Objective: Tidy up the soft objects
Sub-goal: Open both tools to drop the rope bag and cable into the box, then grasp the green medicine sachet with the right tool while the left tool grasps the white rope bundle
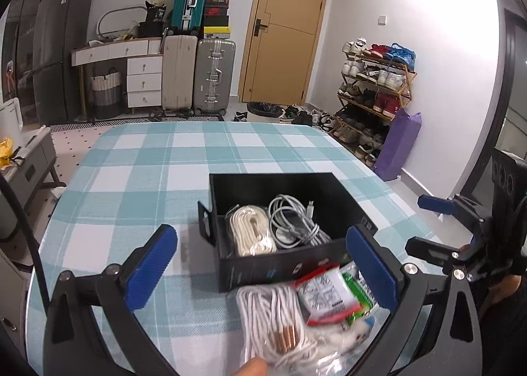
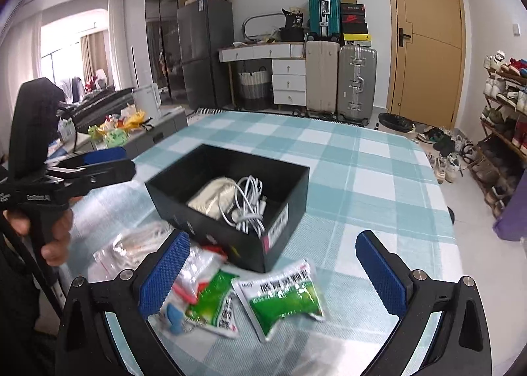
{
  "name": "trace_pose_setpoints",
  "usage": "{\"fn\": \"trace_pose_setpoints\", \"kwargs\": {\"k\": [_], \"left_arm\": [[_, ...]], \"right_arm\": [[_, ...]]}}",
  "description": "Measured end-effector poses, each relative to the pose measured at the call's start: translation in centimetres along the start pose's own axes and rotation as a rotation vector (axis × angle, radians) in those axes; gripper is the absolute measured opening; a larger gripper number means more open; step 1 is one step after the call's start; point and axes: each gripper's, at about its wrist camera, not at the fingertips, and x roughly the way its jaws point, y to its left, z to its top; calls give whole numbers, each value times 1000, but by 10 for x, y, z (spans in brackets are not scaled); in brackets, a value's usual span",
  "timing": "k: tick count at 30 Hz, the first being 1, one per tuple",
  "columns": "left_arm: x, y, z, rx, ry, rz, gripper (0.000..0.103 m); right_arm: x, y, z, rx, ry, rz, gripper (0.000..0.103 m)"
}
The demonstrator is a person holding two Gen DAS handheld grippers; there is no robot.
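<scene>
Bagged white cord (image 1: 280, 320), black box (image 1: 280, 217), checked tablecloth (image 1: 148, 178), suitcases (image 1: 214, 76), door (image 1: 286, 30)

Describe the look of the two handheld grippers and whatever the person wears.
Both the left gripper and the right gripper have black angular frames with silver bolts and two fingers faced with blue textured pads. The left gripper's side carries small white lettering, and a black cable trails from it. The person wears a dark sleeve.

An open black box (image 2: 280, 237) stood on the checked tablecloth, holding a coiled cream rope (image 1: 252, 231) beside a tangled white cable (image 1: 296, 217). Just before the box lay a bagged white cord bundle (image 1: 273, 320), a white red-edged sachet (image 1: 326, 293), and green-and-white sachets (image 2: 283, 297).
</scene>
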Motion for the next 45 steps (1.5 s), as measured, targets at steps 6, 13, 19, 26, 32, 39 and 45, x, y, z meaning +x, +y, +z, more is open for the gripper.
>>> {"fn": "trace_pose_setpoints", "kwargs": {"k": [6, 13, 19, 26, 32, 39, 45], "left_arm": [[-2, 1, -14, 19, 17, 36, 103], [-4, 1, -29, 35, 37, 44, 103], [6, 0, -41, 50, 97, 60, 103], [13, 3, -51, 19, 139, 75, 103], [15, 2, -55, 28, 143, 94, 103], [17, -2, -58, 50, 159, 92, 103], [17, -5, -56, 61, 143, 115, 103]], "right_arm": [[-3, 7, -7, -70, 36, -3, 102], [6, 1, -16, -64, 77, -3, 102], [16, -6, -21, -32, 108, -8, 102], [23, -12, -28, -32, 143, -11, 102], [33, -21, -36, -13, 191, -50, 102], [43, -21, -42, -28, 223, -62, 102], [56, -21, -48, -25, 275, -59, 102]]}}
